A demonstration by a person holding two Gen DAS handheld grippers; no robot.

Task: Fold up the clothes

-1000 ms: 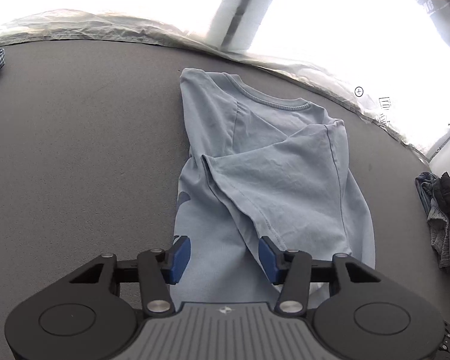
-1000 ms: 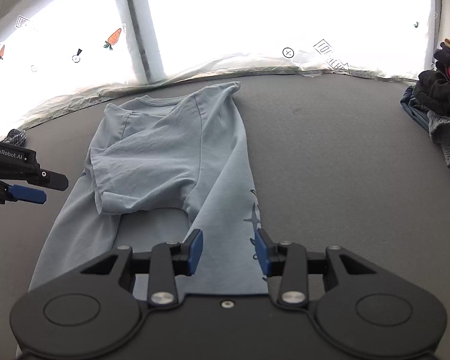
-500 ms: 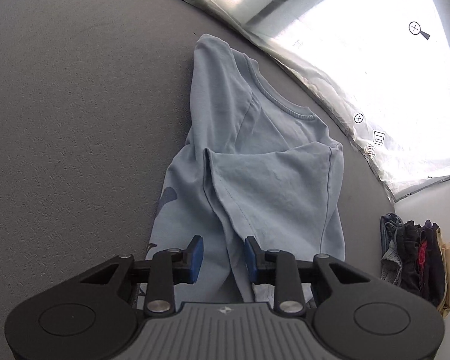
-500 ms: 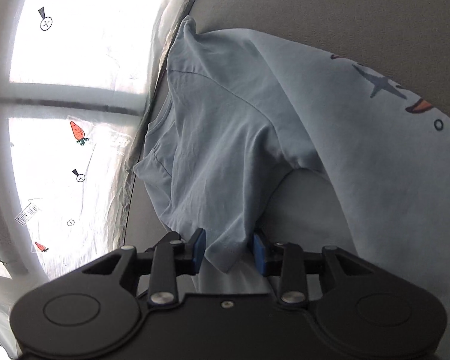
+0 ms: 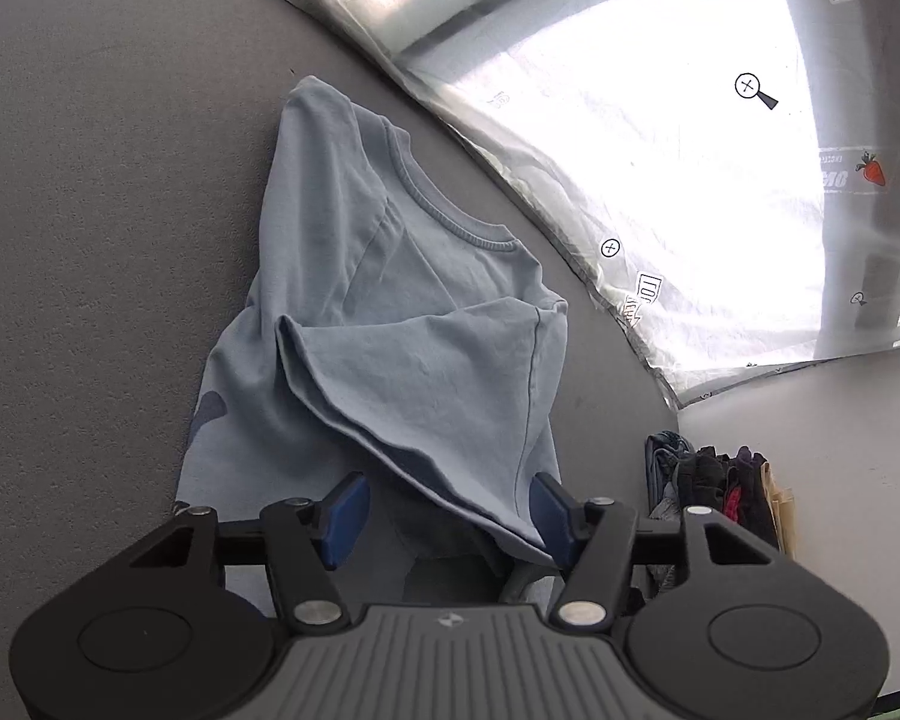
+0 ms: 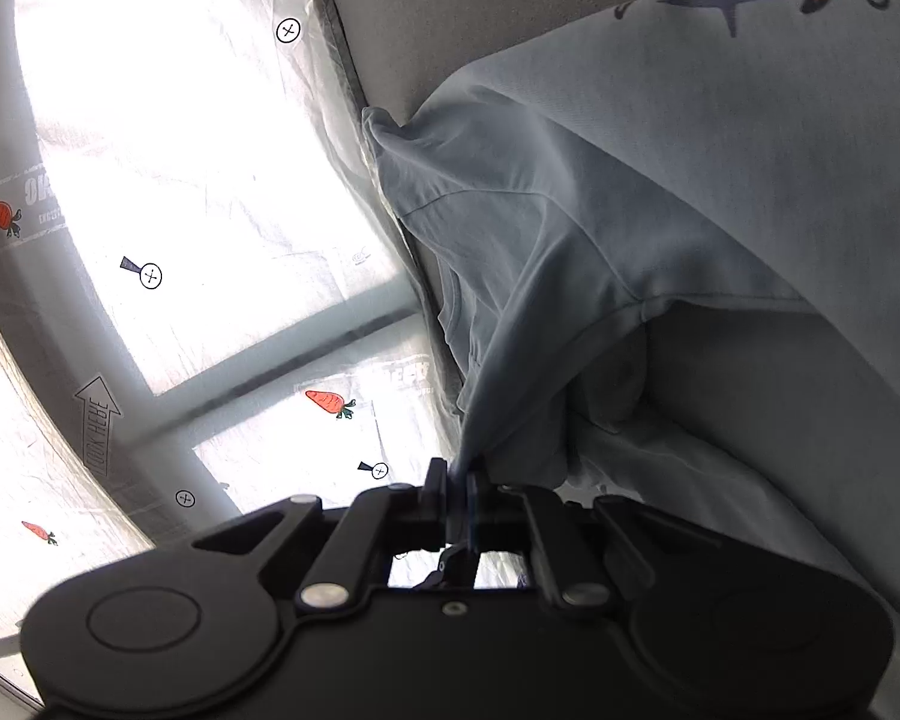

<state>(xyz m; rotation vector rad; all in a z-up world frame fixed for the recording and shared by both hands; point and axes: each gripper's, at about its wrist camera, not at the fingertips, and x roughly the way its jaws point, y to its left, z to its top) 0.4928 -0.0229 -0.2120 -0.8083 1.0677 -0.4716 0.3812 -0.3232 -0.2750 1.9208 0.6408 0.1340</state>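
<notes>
Across the middle of the left wrist view, a light blue T-shirt (image 5: pixel 402 324) is lying on the grey tabletop (image 5: pixel 102 192), its collar toward the upper centre of the frame. The left tongs (image 5: pixel 447 510) at the lower centre have just been opening and are standing wide, a folded sleeve edge lying loosely between the blue pads. In the right wrist view, the right tongs (image 6: pixel 459 489) have just been closing and are pinching a corner of the shirt cloth at lower centre. A pile of dark clothes (image 5: pixel 714 480) is sitting at the lower right.
</notes>
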